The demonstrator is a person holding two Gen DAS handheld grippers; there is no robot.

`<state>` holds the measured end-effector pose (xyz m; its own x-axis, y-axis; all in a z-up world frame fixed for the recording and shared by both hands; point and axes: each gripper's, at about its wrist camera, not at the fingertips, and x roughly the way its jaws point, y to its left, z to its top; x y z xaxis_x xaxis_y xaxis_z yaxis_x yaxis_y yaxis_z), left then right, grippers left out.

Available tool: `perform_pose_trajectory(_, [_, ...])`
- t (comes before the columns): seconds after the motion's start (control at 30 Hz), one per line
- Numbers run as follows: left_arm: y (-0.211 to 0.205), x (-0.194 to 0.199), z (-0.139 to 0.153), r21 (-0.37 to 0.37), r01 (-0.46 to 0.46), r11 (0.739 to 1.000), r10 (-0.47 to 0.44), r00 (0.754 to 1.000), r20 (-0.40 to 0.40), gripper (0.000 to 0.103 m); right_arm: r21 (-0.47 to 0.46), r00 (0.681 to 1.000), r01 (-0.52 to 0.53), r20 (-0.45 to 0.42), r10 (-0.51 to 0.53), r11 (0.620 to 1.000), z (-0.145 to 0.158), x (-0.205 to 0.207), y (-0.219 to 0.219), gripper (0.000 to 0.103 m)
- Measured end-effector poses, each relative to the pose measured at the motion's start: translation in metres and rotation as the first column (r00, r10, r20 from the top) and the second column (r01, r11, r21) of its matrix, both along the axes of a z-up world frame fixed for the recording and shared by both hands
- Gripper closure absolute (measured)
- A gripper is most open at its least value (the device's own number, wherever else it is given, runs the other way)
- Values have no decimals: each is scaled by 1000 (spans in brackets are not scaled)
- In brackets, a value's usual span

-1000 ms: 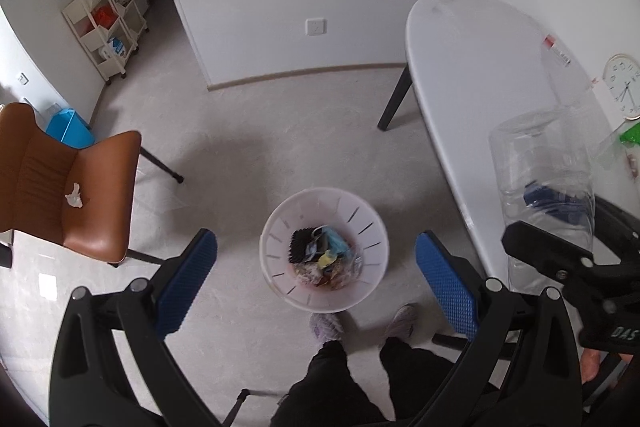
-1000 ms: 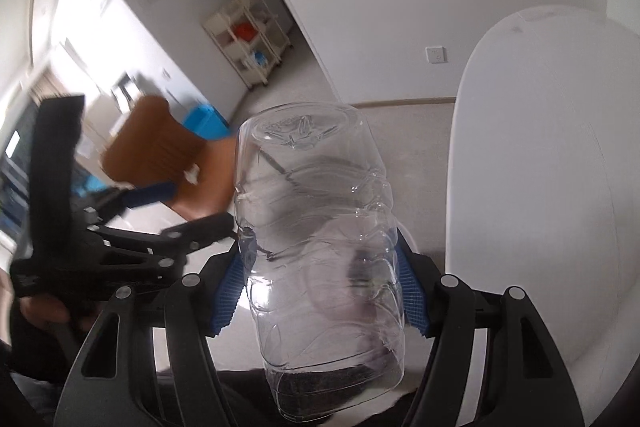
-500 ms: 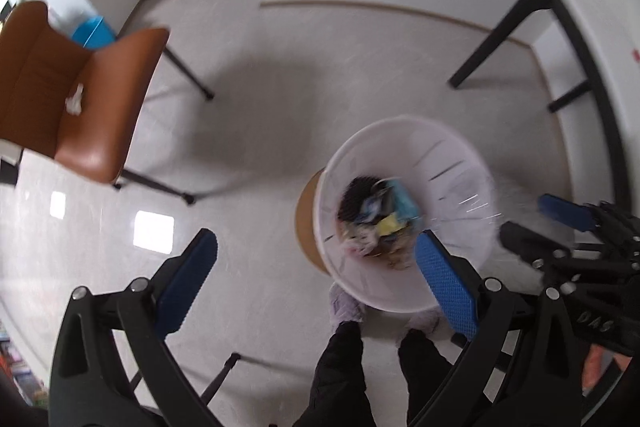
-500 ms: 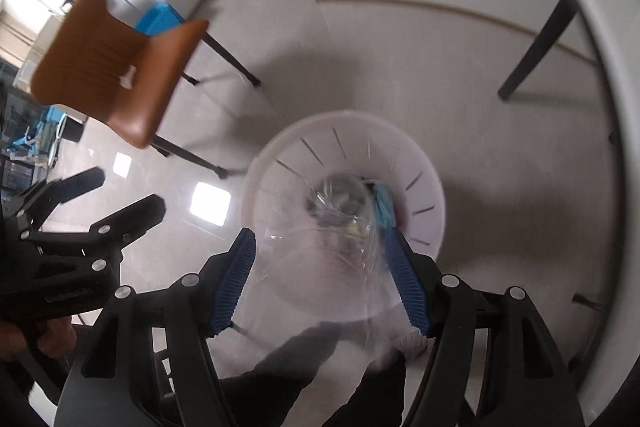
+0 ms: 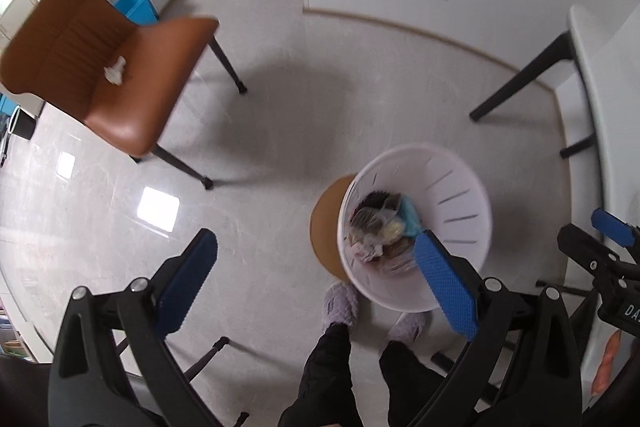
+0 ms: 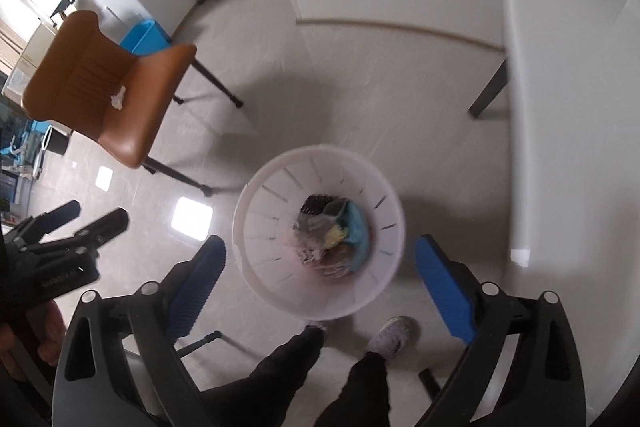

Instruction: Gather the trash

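Scene: A person stands over a white slotted waste bin (image 6: 320, 243) on a pale tiled floor, a two-finger gripper in each hand, both pointing steeply down.

Right gripper (image 6: 320, 279): Its jaws have just been opening and now stand wide apart with nothing between them; the bin's mouth lies directly ahead, framed between the two blue pads.

Left gripper (image 5: 316, 283): Jaws also spread wide and empty; the bin sits ahead and toward its right jaw, whose pad overlaps the rim in the left wrist view.

Bin contents: Crumpled wrappers, a blue scrap, something yellow and a dark ribbed item lie heaped at the bottom. A clear plastic shape may lie on top, but blur makes it hard to tell.

Remaining trash: A small white crumpled tissue (image 5: 115, 74) rests on the seat of the brown chair (image 5: 100, 67), well ahead of the left jaws and off to their left.

Handling: The tissue is probably near weightless, soft and compressible, neither slippery nor fragile. A pinch across its crumpled middle, with the jaws closed almost fully, should hold it; too loose a grip would likely let it slip out.

Desk: The white desk (image 6: 560, 67) lies beyond the right jaw.
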<state>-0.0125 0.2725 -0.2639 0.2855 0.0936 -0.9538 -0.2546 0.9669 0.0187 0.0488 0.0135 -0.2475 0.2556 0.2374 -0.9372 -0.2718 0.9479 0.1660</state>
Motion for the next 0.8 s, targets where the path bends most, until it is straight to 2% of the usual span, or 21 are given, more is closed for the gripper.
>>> perform_pose_trajectory(0.17, [-12,-17,88,32,-40,999,36,992,123,8,27,993,-21,116,17,999,83,-11,-18,3])
perform_pose_trajectory(0.27, [-23,-28,152,87,-69,994,47,970,238,8,51,972,-50,231,37,997,143,-19,-27,3])
perform_pose_trajectory(0.3, [-26,-32,173,98,-84,992,54,960,276,8,62,964,-55,262,37,997,158,-22,-30,3])
perform_pose_trajectory(0.4, [-37,-44,236,123,-139,983,80,917,392,8,102,912,-90,408,40,991,229,-33,-45,3])
perform_pose_trajectory(0.5, [-55,-54,298,164,-179,970,79,872,484,8,131,864,-116,502,35,985,281,-40,-58,2])
perform_pose_trajectory(0.57, [-64,-59,324,166,-186,969,73,849,523,8,154,824,-142,566,31,978,320,-47,-69,2])
perform_pose_trajectory(0.67, [-77,-68,358,140,-214,967,98,815,572,8,174,770,-162,638,14,971,358,-60,-83,2])
perform_pose_trajectory(0.73, [-87,-72,372,160,-241,957,101,798,594,8,175,741,-172,672,10,969,373,-67,-90,2])
perform_pose_trajectory(0.8, [-97,-74,378,186,-249,951,90,794,601,8,186,726,-181,688,4,966,381,-72,-98,2])
